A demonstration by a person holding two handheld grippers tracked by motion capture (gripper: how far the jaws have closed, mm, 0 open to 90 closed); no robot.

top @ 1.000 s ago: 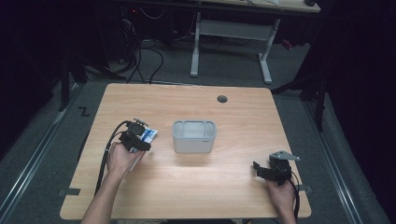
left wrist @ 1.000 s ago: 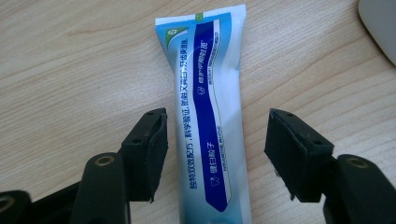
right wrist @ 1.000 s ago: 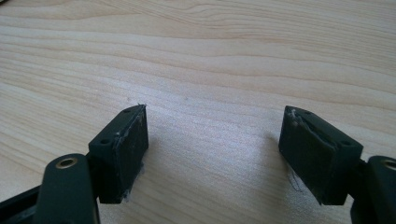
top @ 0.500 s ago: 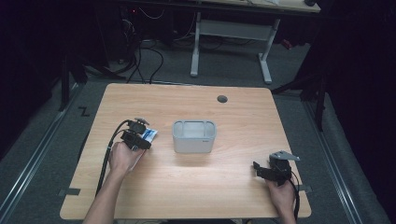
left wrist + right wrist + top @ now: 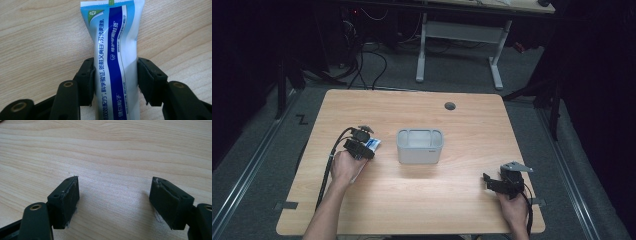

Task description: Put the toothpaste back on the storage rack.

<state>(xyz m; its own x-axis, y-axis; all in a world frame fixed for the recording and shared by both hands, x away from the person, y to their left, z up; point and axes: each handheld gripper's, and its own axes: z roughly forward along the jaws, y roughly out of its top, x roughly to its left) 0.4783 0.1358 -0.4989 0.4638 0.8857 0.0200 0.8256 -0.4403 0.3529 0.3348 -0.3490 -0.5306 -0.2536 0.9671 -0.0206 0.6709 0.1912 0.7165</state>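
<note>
Looking down from the high view, I have the wooden table in front of me with a grey bin standing near its middle. My left gripper sits just left of the bin, held by the left hand, with its black cable trailing back along the forearm toward the near edge. A bit of white and blue pokes out beyond the gripper's tip on the bin side, apart from the bin wall.

In the left gripper view I see what that is: a tube, white with a broad blue stripe and light-blue border, printed with lettering, lying flat on the wood. It runs straight away from the camera between the two black jaws. The left pad touches the tube's edge, and the right pad sits against its other edge, so the gripper is pinching the tube across its width. The tube's flat crimped end lies at the top of that view.

My right gripper is at the near right part of the table, well apart from the bin, held by the right hand. In the right gripper view its jaws are spread wide over bare wood with nothing between them.
</note>
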